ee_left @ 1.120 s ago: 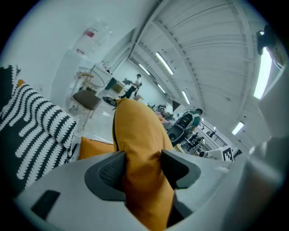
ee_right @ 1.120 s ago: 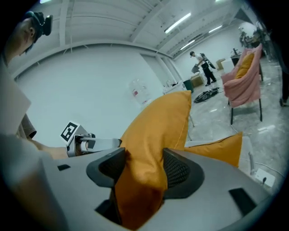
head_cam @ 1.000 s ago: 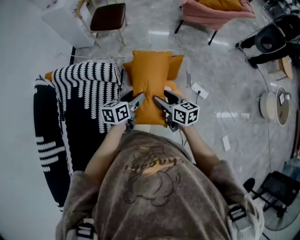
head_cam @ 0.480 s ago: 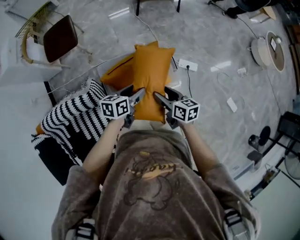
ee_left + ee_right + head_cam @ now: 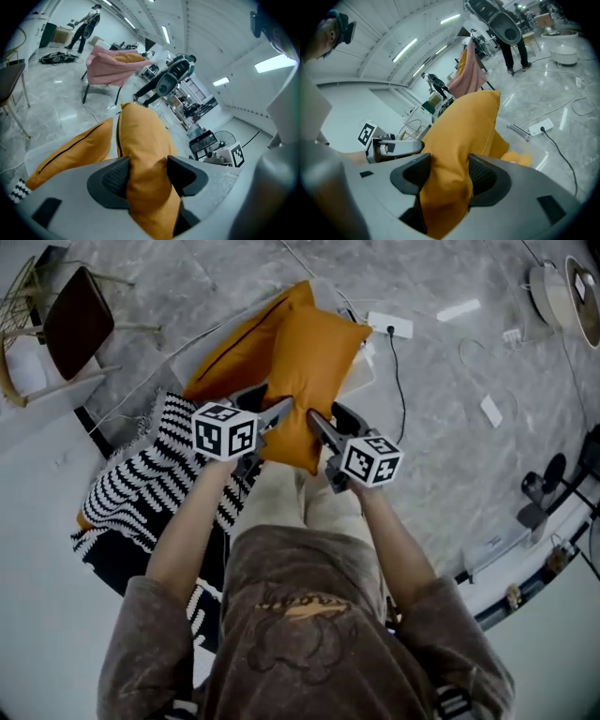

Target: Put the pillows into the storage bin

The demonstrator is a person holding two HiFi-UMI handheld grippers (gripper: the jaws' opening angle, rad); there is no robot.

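The person holds one orange pillow (image 5: 317, 352) up between the two grippers, its near end towards the body and its far end pointing away. The left gripper (image 5: 278, 414) bites the near left edge of this pillow and the right gripper (image 5: 317, 424) bites the near right edge, so the near end sits pinched between them and the two tools almost meet across it.

In the left gripper view the jaws stand partly apart, with a thick fold of orange fabric bunched between them, and the ribbed pads (image 5: 115, 180) press into it on both sides. The right gripper view shows the same thing: the jaws are about half apart and clamped on a gathered fold, with the pads (image 5: 483, 177) sunk into the cloth.

A second orange pillow (image 5: 239, 352) with a dark zip line lies under and to the left of the held one. It seems to rest in a pale, shallow container (image 5: 364, 379), probably the storage bin, though only part of its rim shows past the pillows. A black-and-white striped cloth (image 5: 141, 486) lies just beside its left edge. On the marble floor (image 5: 450, 456) beyond the bin's far right corner lies a white power strip (image 5: 390, 325) with a black cable.
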